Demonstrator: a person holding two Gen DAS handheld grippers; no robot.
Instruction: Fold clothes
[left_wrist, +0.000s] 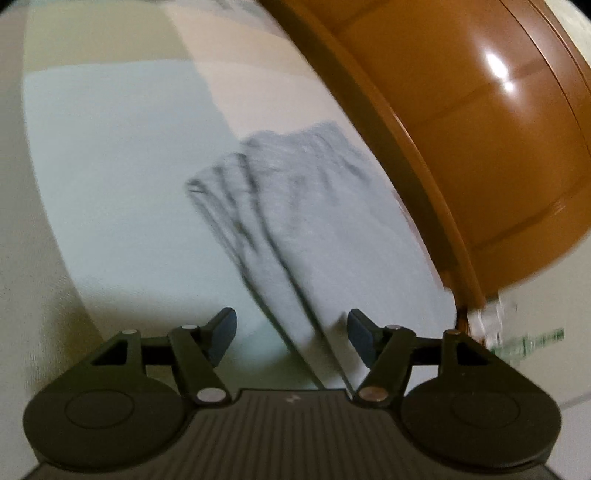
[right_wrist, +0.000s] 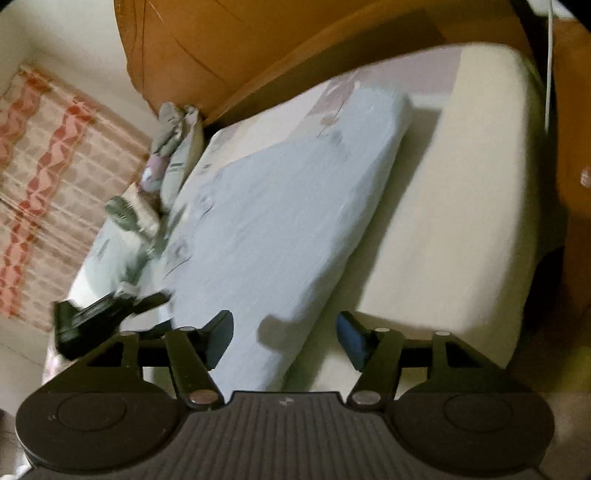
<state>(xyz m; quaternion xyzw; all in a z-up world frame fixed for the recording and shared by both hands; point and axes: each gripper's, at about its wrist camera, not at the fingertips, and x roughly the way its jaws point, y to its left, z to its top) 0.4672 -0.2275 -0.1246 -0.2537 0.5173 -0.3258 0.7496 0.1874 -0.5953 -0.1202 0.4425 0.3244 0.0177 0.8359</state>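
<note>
The landmark for everything here is the bed with its pale cream mattress (right_wrist: 461, 206), which fills most of both wrist views and is backed by a glossy orange-brown wooden headboard (left_wrist: 480, 122). In the left wrist view, a folded light grey knitted garment (left_wrist: 314, 229) lies flat on the pale blue sheet (left_wrist: 110, 177) that covers the bed, its far end close to the headboard and its near end running down toward the camera; several stacked layer edges show along the side of it that faces away from the headboard. The left gripper (left_wrist: 291, 338) hovers above the near end of that garment with its two dark fingers spread well apart and nothing between them; whether a fingertip touches the cloth cannot be told through the motion blur. In the right wrist view, a light blue-grey cloth (right_wrist: 280, 221) is spread over the mattress in a long smooth slab, reaching from the headboard end down to the camera. The right gripper (right_wrist: 284, 339) hangs over the near end of this cloth, its fingers also wide apart and empty. At the far side of the bed from the bare cream part of the mattress, a small heap of crumpled grey and patterned clothes (right_wrist: 173, 147) lies near the headboard, and beyond the bed edge stands a pink and red patterned curtain (right_wrist: 48, 177). Part of the other black gripper shows just beside that edge, blurred.
</note>
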